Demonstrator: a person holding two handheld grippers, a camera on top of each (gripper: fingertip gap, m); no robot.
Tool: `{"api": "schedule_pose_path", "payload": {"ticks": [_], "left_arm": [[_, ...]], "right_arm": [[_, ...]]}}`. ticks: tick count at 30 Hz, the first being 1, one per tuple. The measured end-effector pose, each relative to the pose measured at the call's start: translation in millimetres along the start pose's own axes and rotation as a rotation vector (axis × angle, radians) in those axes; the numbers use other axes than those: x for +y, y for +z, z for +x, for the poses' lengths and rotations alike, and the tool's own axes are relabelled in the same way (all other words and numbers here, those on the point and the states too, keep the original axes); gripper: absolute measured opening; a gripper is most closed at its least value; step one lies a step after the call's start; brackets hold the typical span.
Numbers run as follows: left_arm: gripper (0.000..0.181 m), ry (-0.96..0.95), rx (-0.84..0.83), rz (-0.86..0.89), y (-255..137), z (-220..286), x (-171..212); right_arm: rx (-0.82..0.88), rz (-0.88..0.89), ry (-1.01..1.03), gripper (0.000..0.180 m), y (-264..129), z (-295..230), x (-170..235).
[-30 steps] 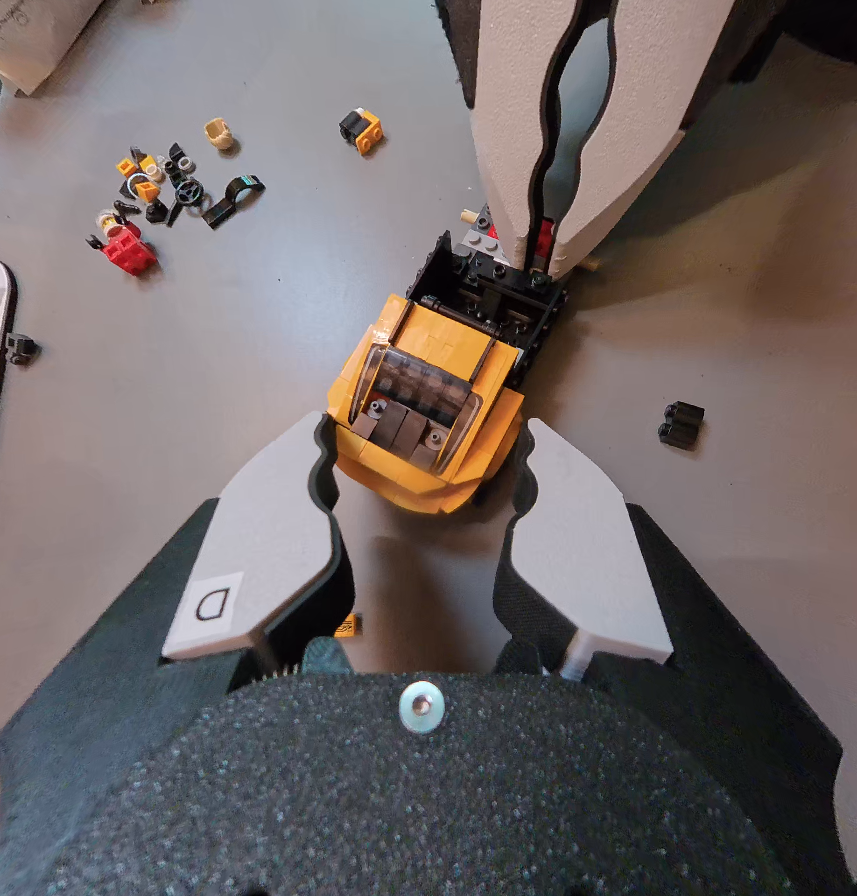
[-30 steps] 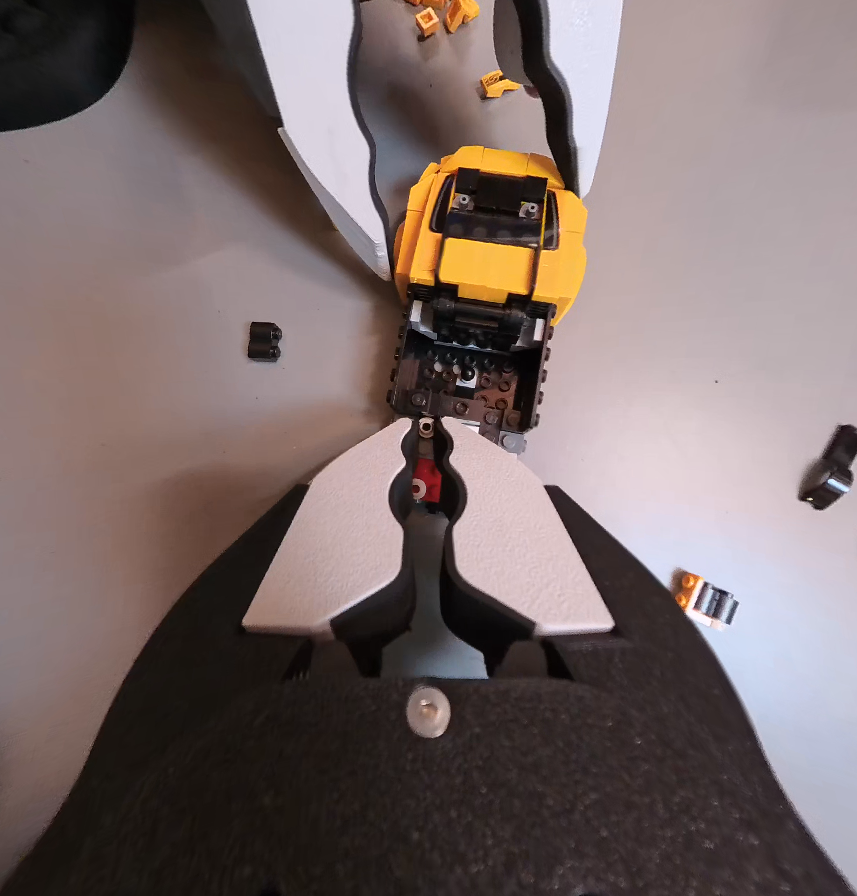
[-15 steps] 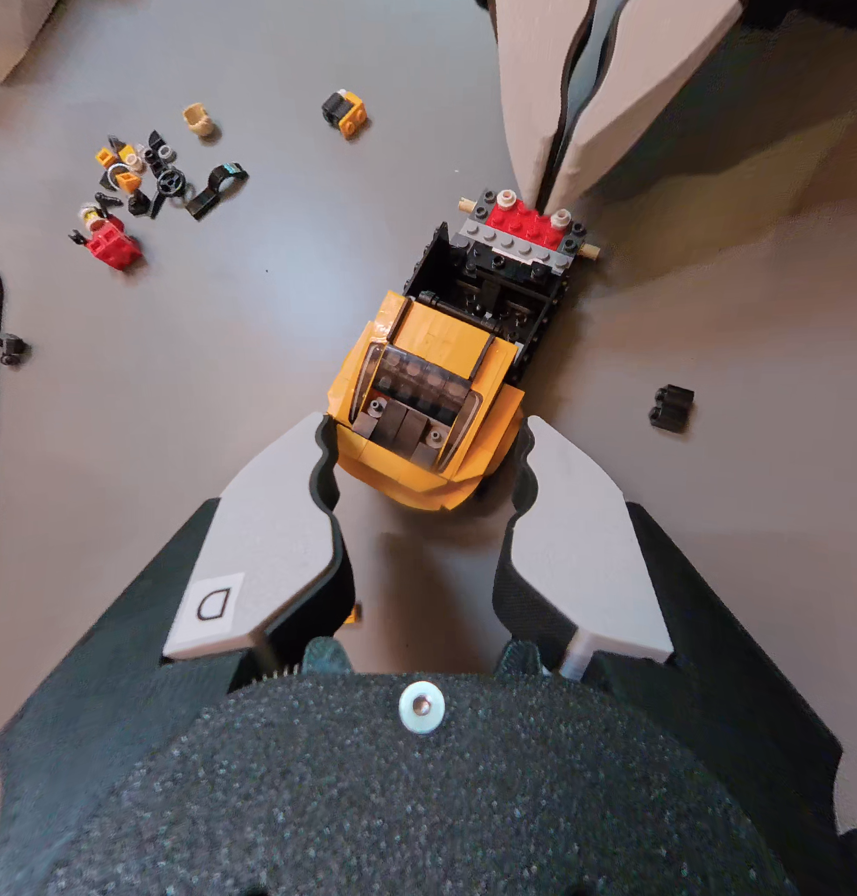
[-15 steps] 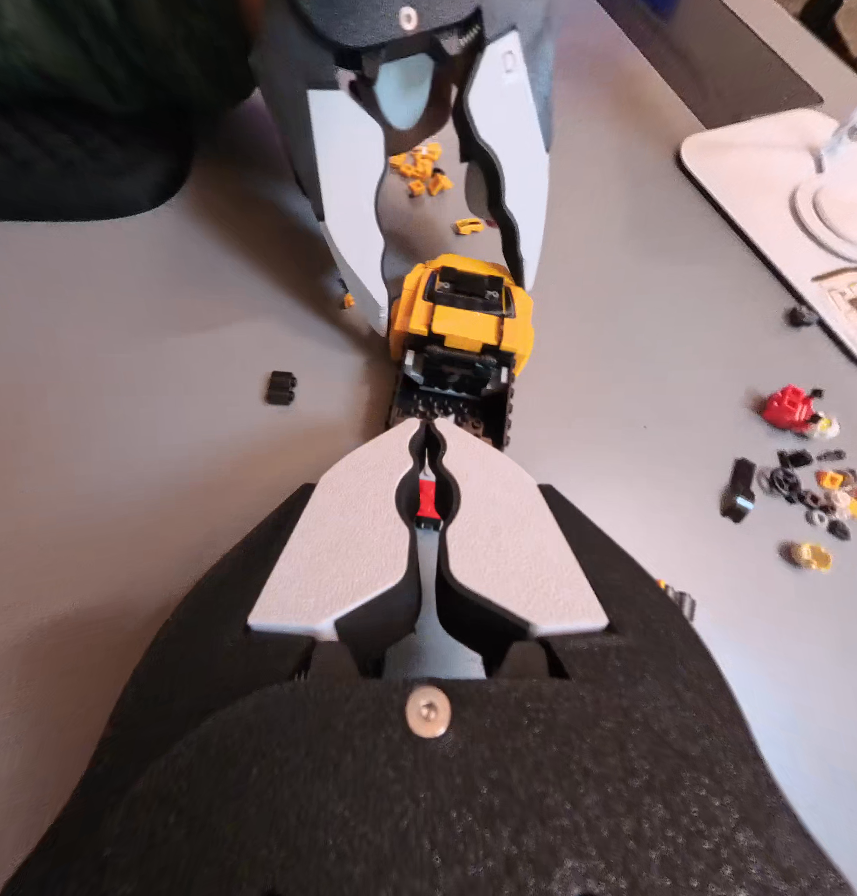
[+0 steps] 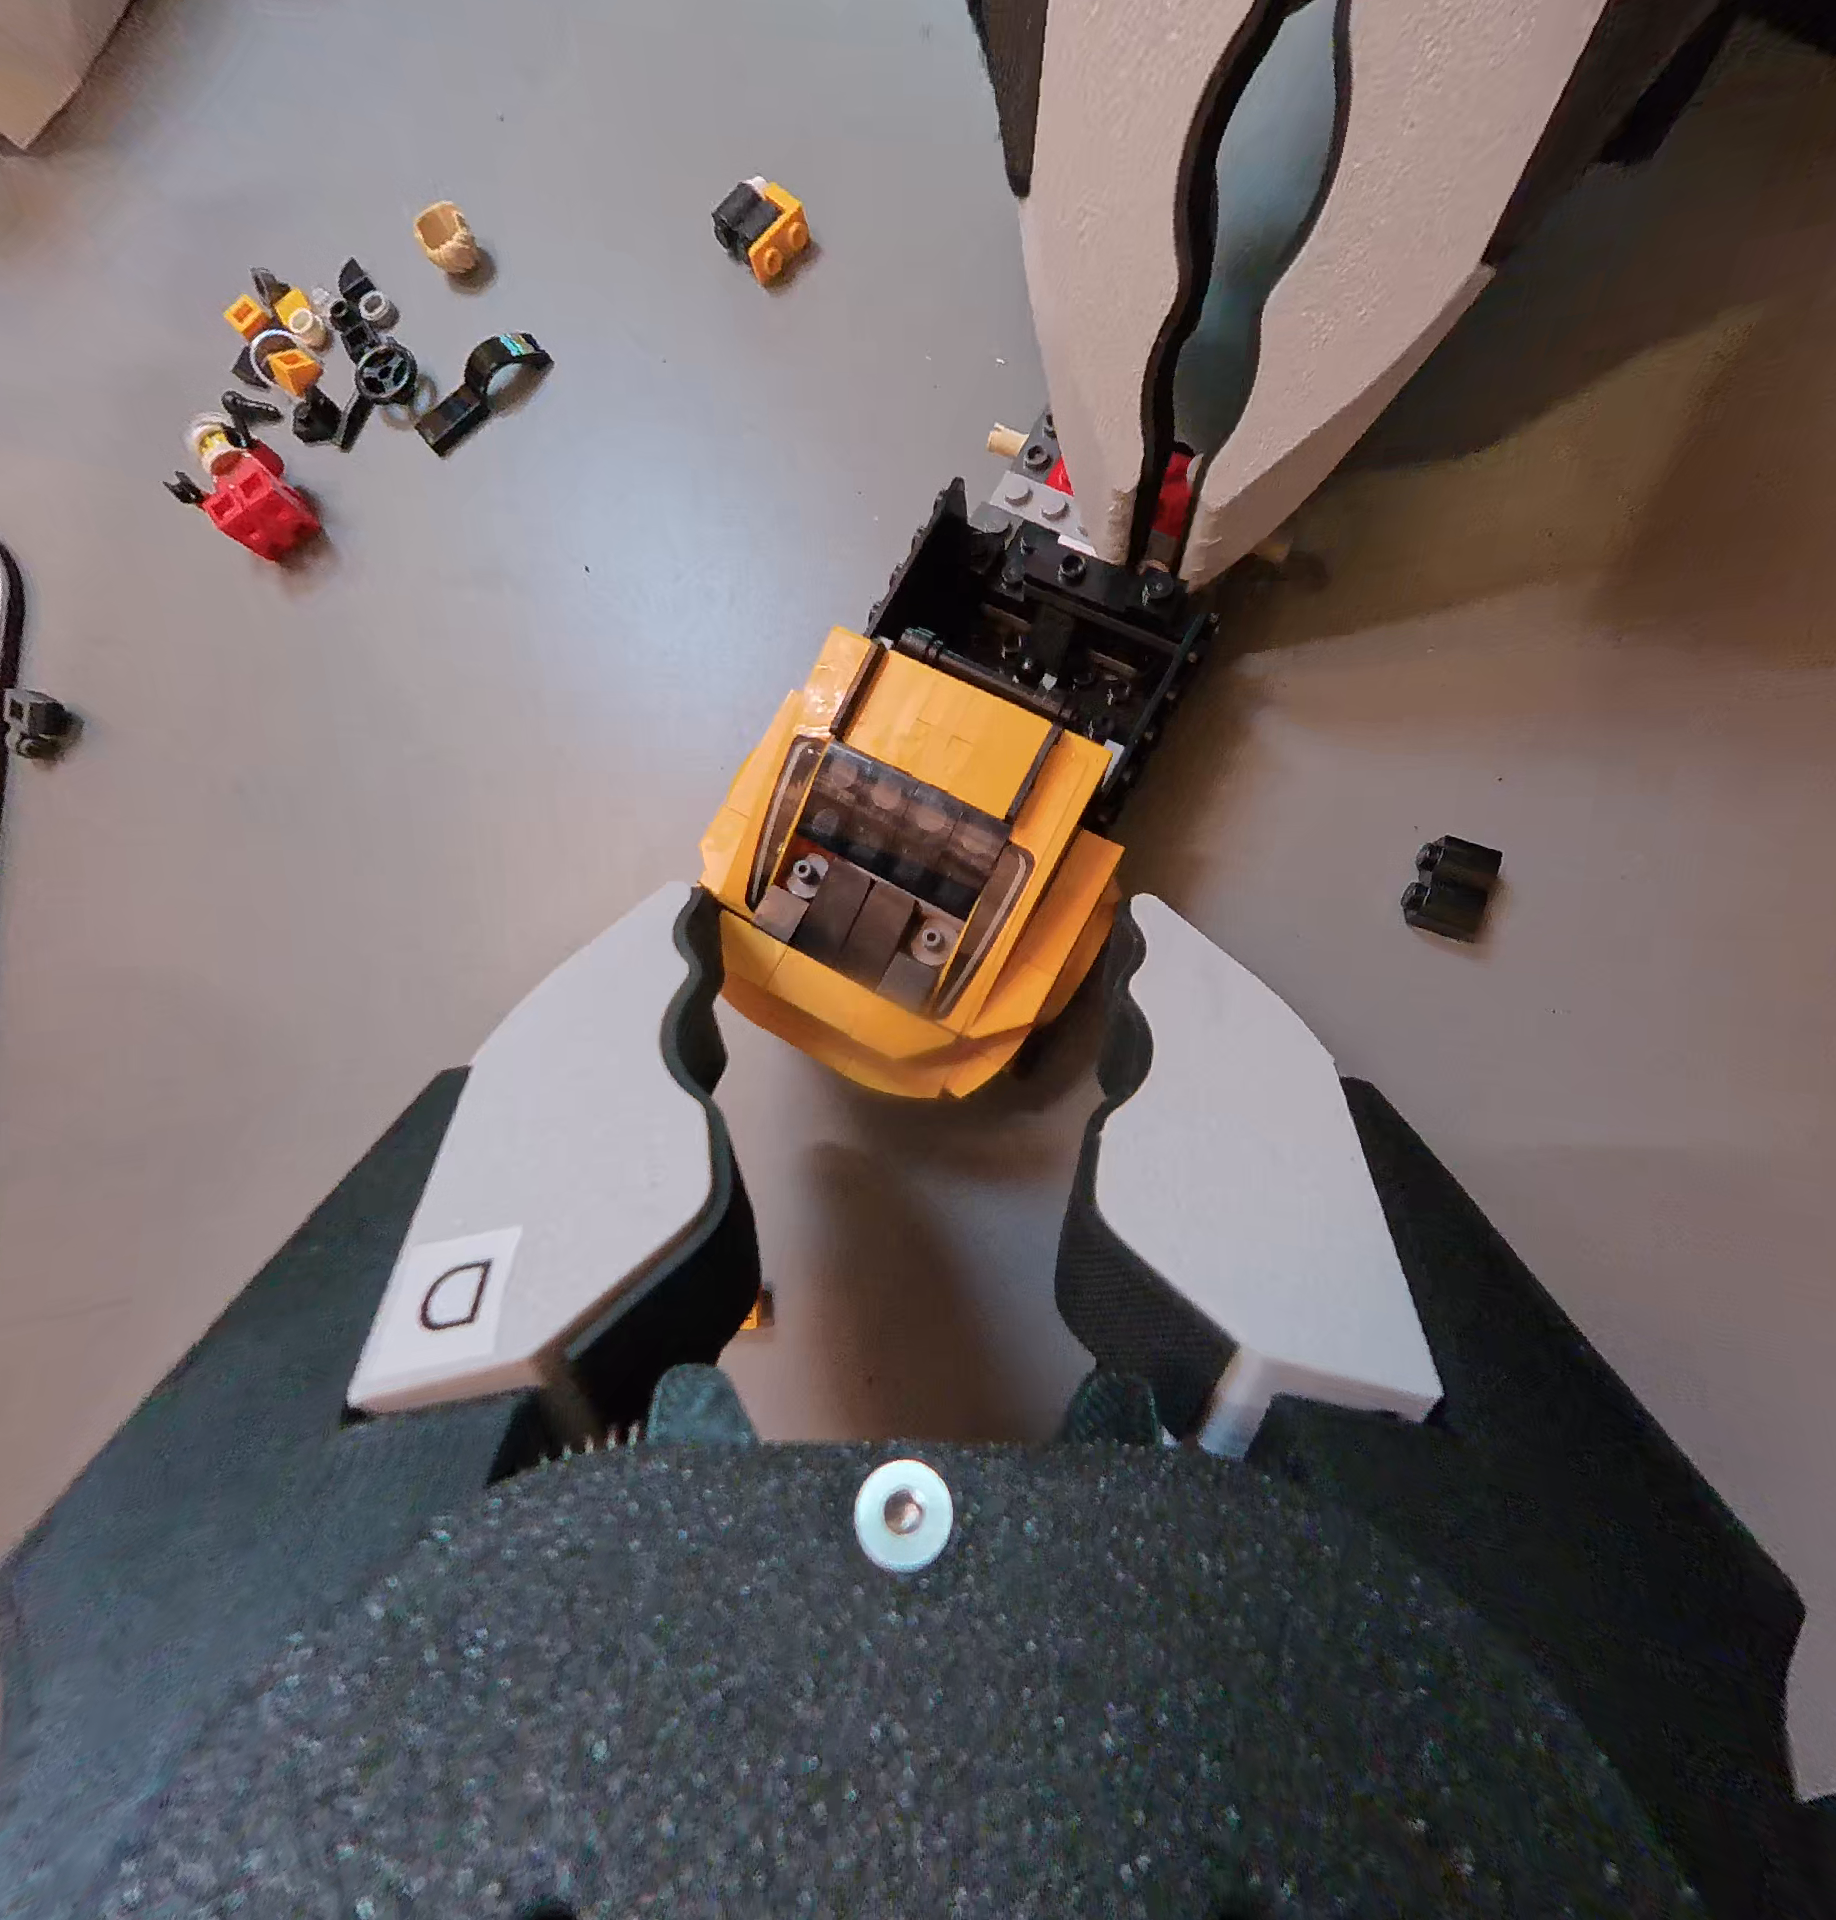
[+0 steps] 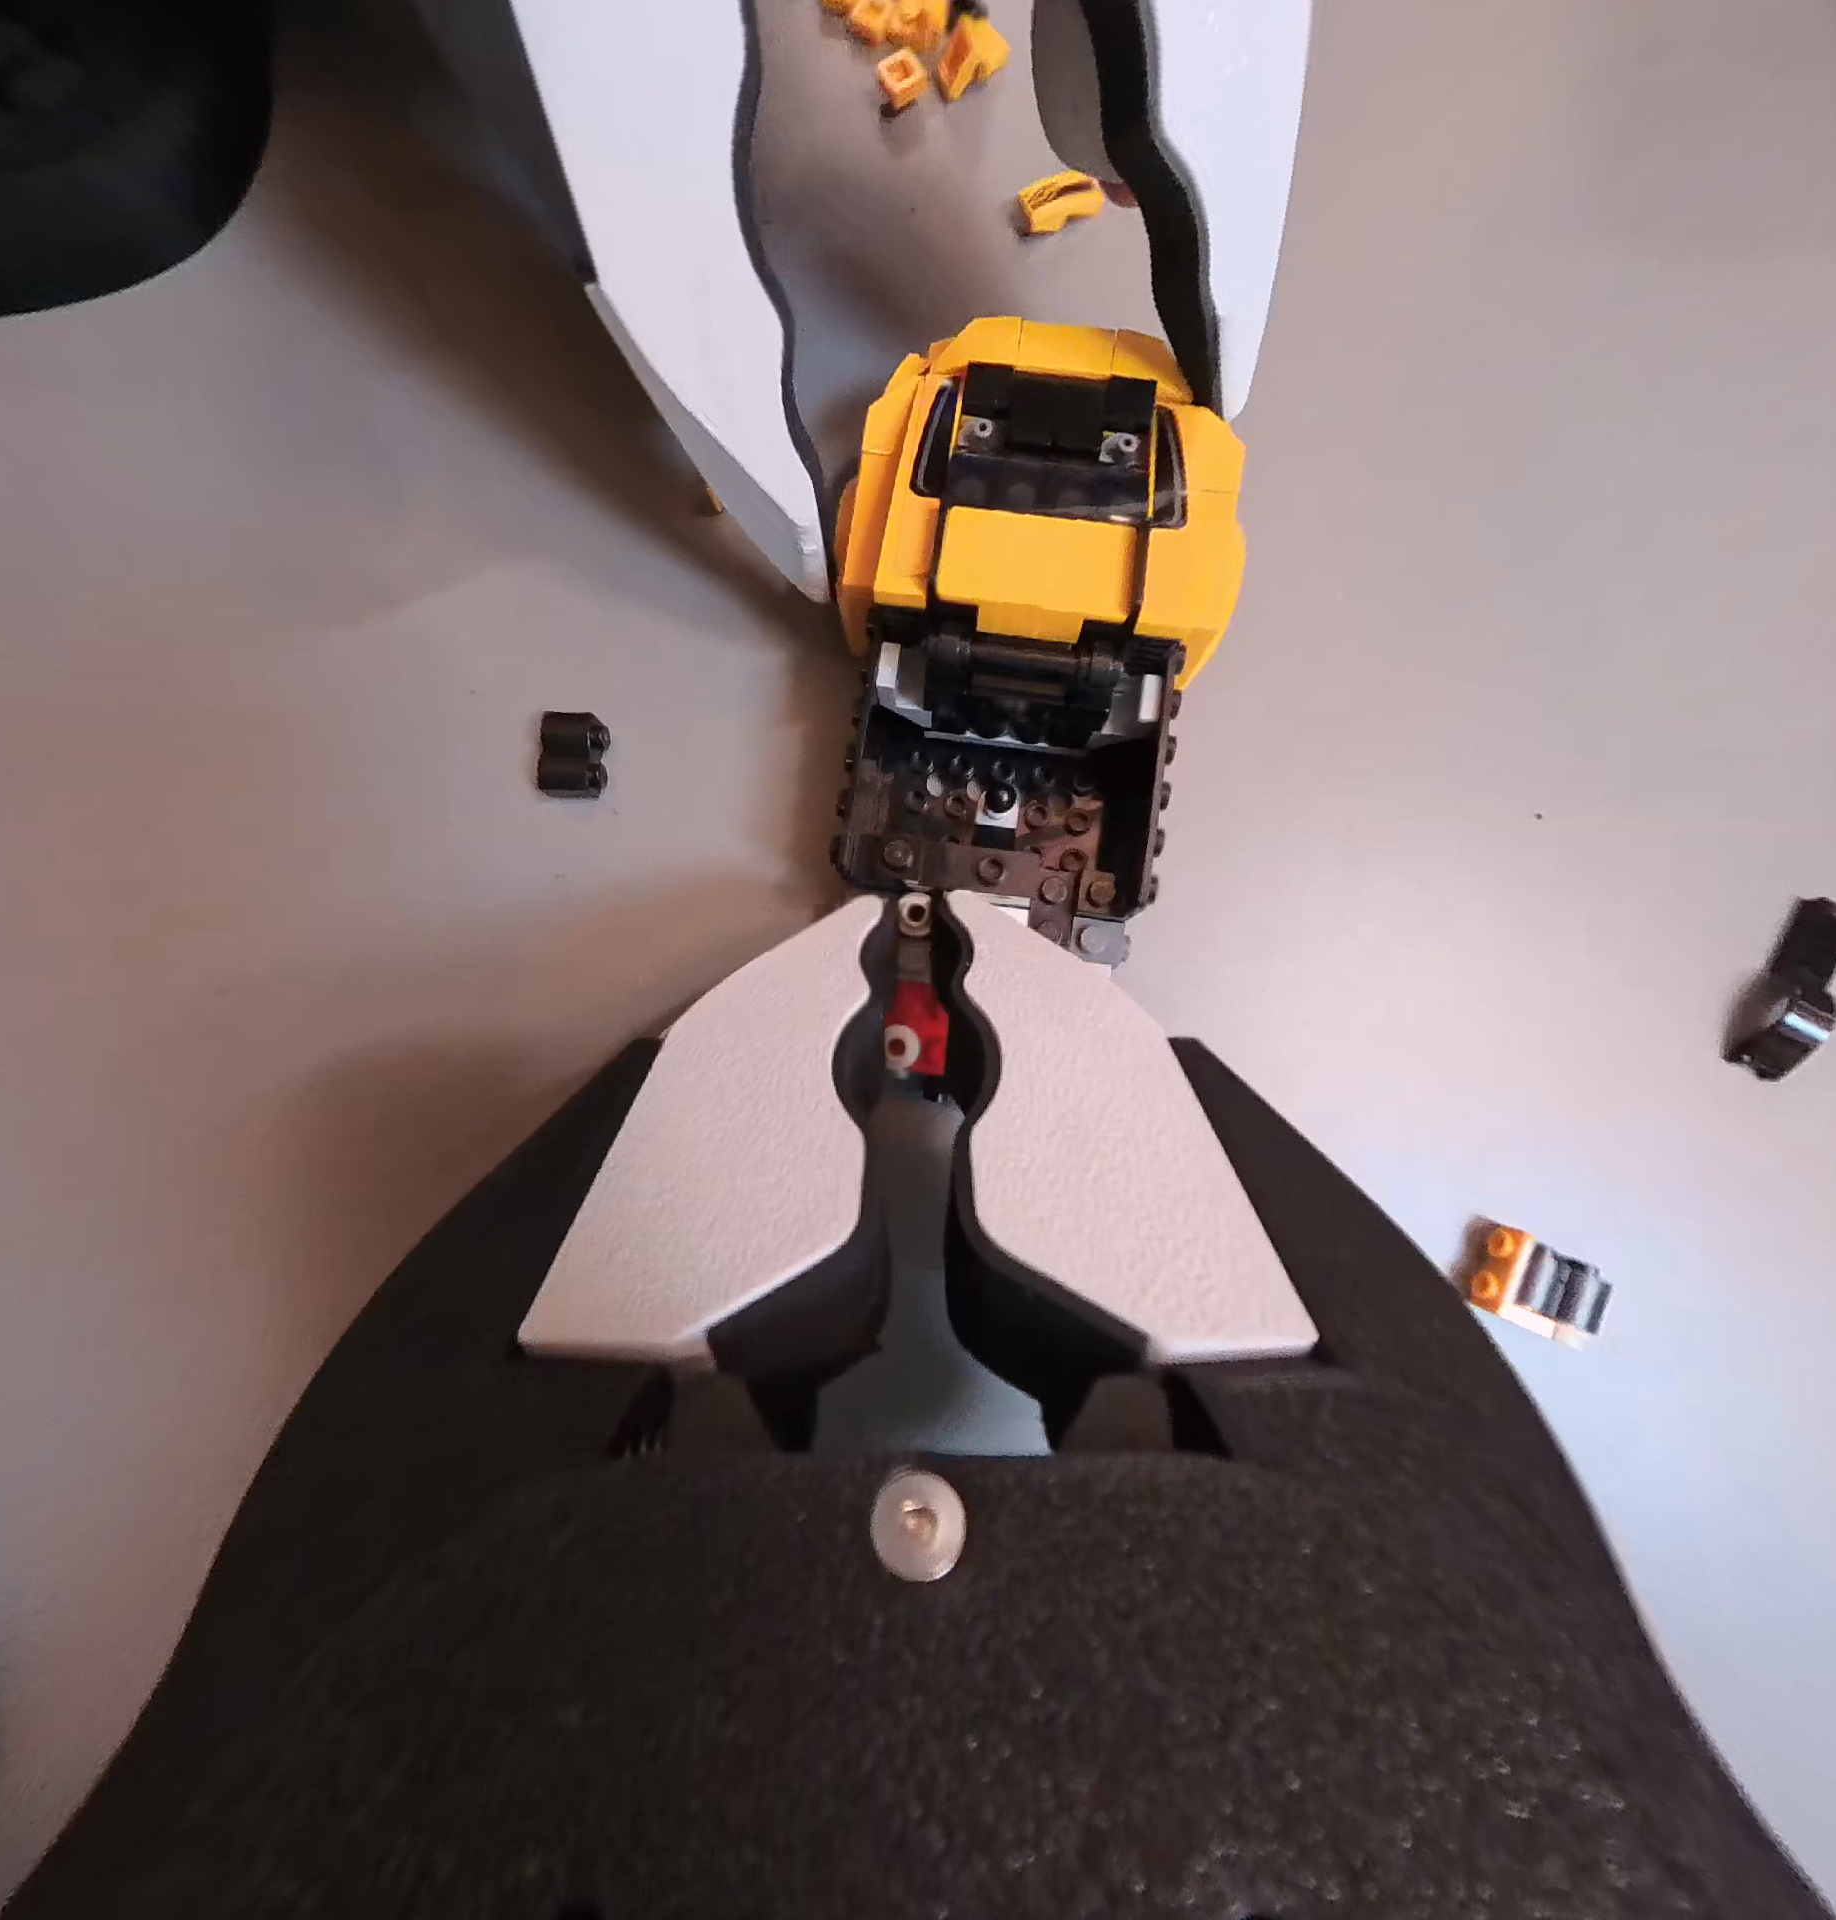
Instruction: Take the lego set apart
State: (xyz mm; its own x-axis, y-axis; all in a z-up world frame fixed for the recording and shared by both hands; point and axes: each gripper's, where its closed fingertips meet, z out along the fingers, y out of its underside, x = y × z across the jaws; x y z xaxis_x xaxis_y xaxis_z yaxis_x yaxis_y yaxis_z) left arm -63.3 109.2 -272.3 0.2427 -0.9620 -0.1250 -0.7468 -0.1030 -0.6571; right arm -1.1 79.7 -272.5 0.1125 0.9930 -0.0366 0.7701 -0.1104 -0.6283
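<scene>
Right gripper (image 6: 914, 914) has come back down onto the rear of the lego car (image 5: 924, 862), clenched on its red piece (image 6: 914, 1034). Car on the grey table (image 5: 581, 727), long axis between grippers, yellow nose inside the spread-wide left gripper (image 5: 909, 935). Open black chassis tub holds only studs.

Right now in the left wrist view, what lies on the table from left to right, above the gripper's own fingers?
Lone black clip by the white edge → red brick piece → tan piece → black-and-orange piece → yellow car → black double brick.
</scene>
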Motion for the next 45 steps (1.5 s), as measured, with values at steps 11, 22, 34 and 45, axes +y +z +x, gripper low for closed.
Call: {"api": "schedule_pose_path", "payload": {"ticks": [11, 22, 34, 45], "left_arm": [[0.071, -0.031, -0.043, -0.046, -1.5, -8.7, 4.5], [0.071, 0.018, 0.0, -0.047, -2.5, -2.8, 3.8], [0.071, 0.013, -0.004, -0.054, -1.7, -0.3, 2.7], [0.071, -0.007, -0.031, -0.074, -1.8, -3.8, 3.9]], "right_arm": [[-0.137, 0.171, -0.044, 0.0, -6.0, -34.4, -15.6], [0.051, 0.271, 0.035, 0.002, -19.7, -6.5, -14.9], [0.0, 0.017, 0.018, 0.005, 1.2, -1.1, -1.9], [-0.115, 0.076, -0.053, 0.0, -0.3, -17.5, -5.8]]}}
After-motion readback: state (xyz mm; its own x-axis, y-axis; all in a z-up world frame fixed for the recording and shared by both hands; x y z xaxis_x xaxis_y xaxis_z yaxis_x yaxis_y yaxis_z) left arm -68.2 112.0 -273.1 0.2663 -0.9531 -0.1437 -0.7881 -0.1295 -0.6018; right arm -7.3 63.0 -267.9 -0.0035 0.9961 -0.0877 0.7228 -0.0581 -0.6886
